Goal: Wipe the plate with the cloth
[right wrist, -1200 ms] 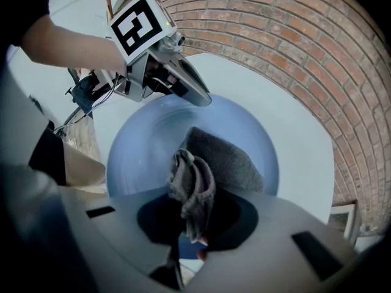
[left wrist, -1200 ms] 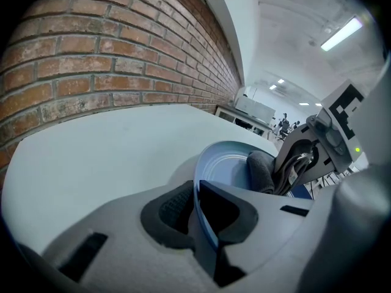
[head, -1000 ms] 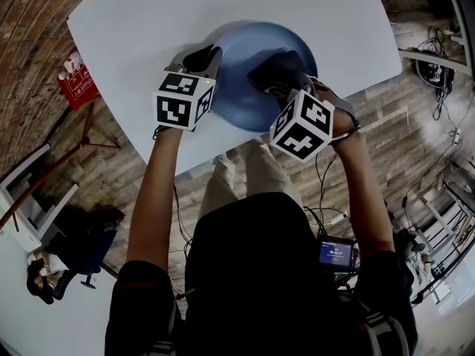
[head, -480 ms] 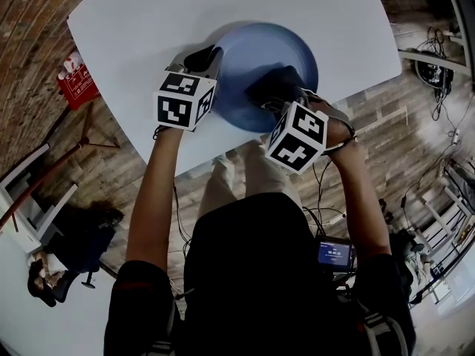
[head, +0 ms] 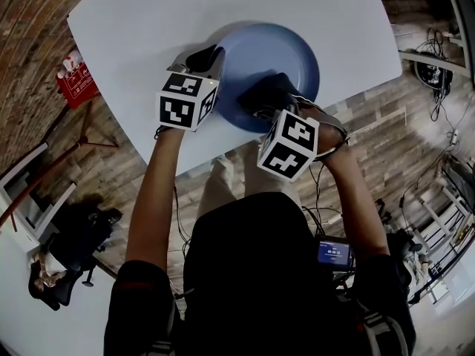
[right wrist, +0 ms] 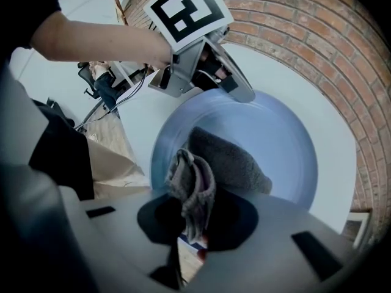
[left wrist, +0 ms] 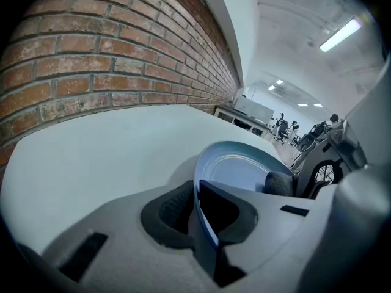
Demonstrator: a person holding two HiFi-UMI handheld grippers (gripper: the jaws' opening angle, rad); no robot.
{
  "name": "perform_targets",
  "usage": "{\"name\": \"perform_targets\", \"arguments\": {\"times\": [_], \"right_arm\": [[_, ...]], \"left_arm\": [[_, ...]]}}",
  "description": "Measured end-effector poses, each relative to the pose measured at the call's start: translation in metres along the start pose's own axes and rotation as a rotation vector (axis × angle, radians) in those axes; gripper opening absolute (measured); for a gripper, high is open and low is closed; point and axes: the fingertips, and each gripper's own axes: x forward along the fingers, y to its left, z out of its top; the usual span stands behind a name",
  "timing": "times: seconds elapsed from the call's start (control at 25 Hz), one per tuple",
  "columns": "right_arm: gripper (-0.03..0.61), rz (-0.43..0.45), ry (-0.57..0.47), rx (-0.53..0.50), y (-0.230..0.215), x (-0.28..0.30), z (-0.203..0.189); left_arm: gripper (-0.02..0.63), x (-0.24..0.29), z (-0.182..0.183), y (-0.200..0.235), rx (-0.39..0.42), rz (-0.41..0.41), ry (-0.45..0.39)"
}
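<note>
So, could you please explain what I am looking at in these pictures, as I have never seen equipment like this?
A person stands at a white table and holds a two-jaw tool in each hand. The cubes with black-and-white squares are part of those tools. One picture comes from a camera on the person's head, looking steeply down. The other two come from cameras that ride on each tool and look along its jaws. On the table lies a round blue plate. The left tool is clamped on the plate's rim, seemingly to steady it. The right tool grips a dark grey cloth, which rests on the plate near the edge closest to the person.
</note>
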Motion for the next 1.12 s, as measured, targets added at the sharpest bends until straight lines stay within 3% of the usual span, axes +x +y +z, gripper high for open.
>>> {"name": "perform_targets", "arguments": {"times": [0.68,1.12], "right_arm": [[0.051,0.038,-0.060,-0.033,0.016,0.009,0.041],[0.051,0.022,-0.081,-0.037,0.001,0.009,0.058]], "left_arm": [[0.043,-0.001,-0.002,0.002,-0.001,0.003,-0.002],[0.043,0.000,0.000,0.000,0.000,0.002,-0.002]]}}
